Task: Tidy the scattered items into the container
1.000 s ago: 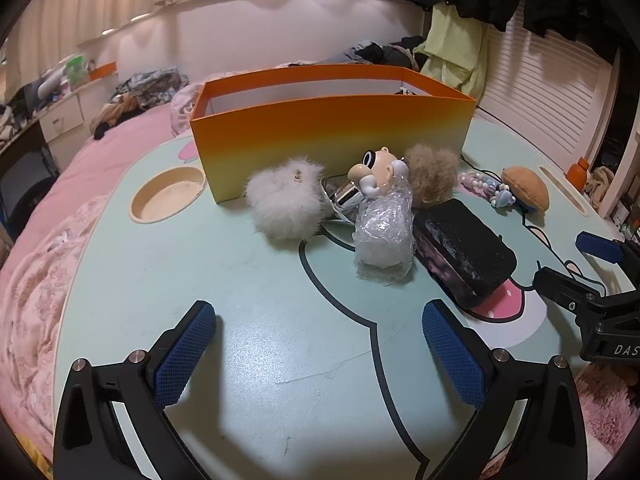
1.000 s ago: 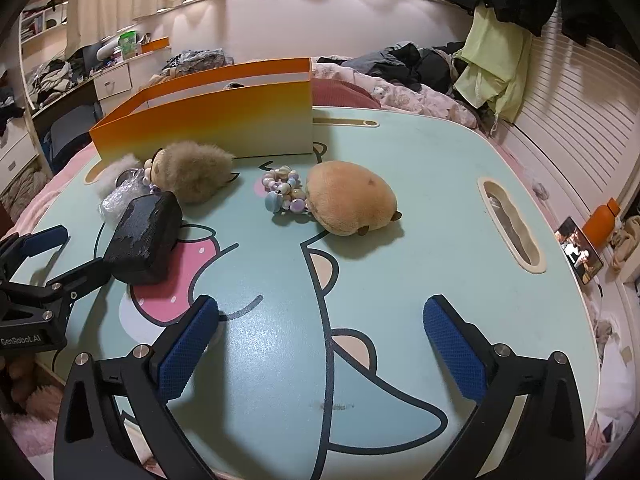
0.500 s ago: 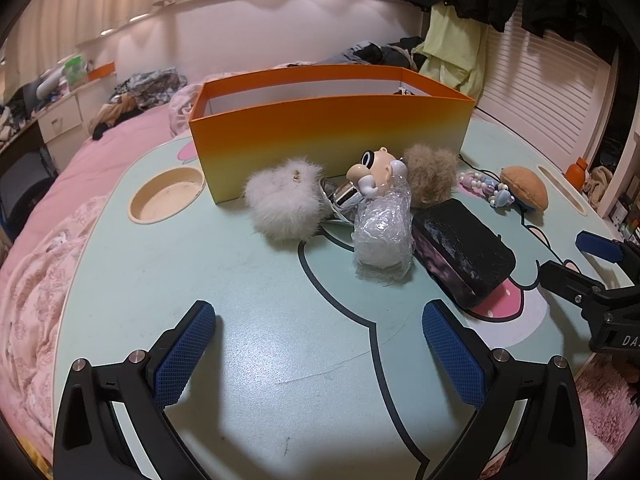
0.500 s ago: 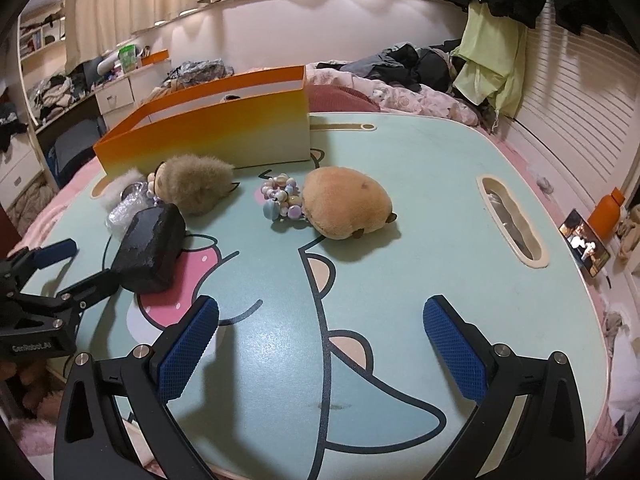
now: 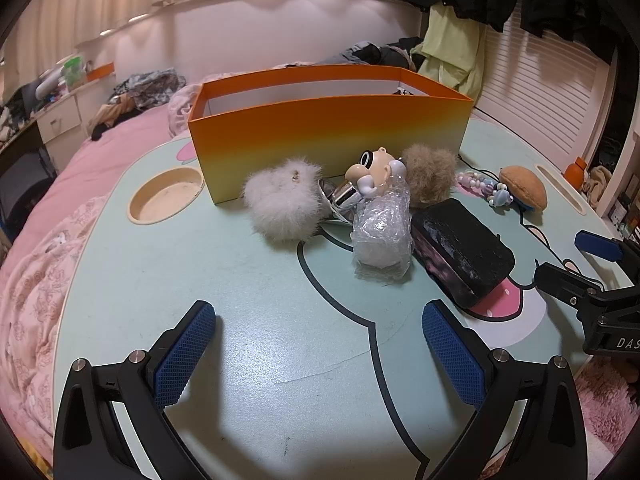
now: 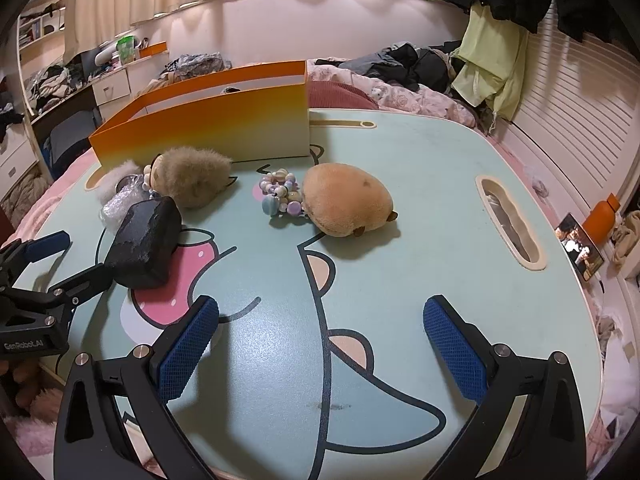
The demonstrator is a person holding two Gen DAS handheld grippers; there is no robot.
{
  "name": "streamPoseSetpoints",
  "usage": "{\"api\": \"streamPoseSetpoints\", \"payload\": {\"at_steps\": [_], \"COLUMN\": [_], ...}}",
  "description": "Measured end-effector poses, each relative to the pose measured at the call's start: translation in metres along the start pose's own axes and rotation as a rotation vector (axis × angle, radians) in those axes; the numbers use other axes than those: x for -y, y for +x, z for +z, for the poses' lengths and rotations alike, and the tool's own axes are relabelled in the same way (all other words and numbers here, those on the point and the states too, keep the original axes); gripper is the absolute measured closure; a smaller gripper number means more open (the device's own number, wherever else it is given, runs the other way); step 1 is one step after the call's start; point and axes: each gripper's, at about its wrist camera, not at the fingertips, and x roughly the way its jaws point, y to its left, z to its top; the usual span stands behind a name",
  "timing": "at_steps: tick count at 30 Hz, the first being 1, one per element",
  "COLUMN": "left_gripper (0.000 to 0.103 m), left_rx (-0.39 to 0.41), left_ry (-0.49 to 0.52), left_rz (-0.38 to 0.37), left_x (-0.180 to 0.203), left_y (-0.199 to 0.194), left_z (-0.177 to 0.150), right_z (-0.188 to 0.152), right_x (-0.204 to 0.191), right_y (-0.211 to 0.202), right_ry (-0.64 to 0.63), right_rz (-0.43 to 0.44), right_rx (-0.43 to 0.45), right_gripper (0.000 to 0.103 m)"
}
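Observation:
An orange box [image 5: 328,128] [image 6: 208,128] stands open-topped at the back of the pale green table [image 5: 248,360]. Before it lie a white fluffy ball [image 5: 282,204], a small figurine [image 5: 374,172], a clear plastic bag [image 5: 382,232], a tan fluffy ball [image 5: 430,176] [image 6: 192,178], a black pouch [image 5: 460,248] [image 6: 146,246], a bead string [image 6: 280,196] and a brown plush [image 6: 346,206]. My left gripper [image 5: 318,354] is open above bare table, short of the pile. My right gripper [image 6: 320,350] is open too, well short of the plush.
A round cup recess [image 5: 166,194] is sunk into the table at the left, a long slot [image 6: 510,228] at the right. An orange bottle [image 6: 600,216] and a phone [image 6: 580,246] lie beyond the right edge. Pink bedding surrounds the table.
My right gripper has lifted and shifted slightly right, so the items sit a little lower and farther left in its view. The left gripper has barely moved.

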Motion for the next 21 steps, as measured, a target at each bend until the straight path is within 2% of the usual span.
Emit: {"api": "streamPoseSetpoints", "payload": {"at_steps": [16,21], "left_gripper": [0.001,0.001], "left_rx": [0.000,0.001], "left_ry": [-0.002,-0.002], "left_rz": [-0.001,-0.006], "left_x": [0.000,0.003], "left_y": [0.000,0.001], "left_z": [-0.001,0.001], "right_z": [0.001,0.009], "right_x": [0.003,0.024], "right_y": [0.002,0.000], "right_ry": [-0.007,0.093], "right_rz": [-0.009,0.062], "right_rx": [0.005,0.033], "right_gripper": [0.000,0.001]}}
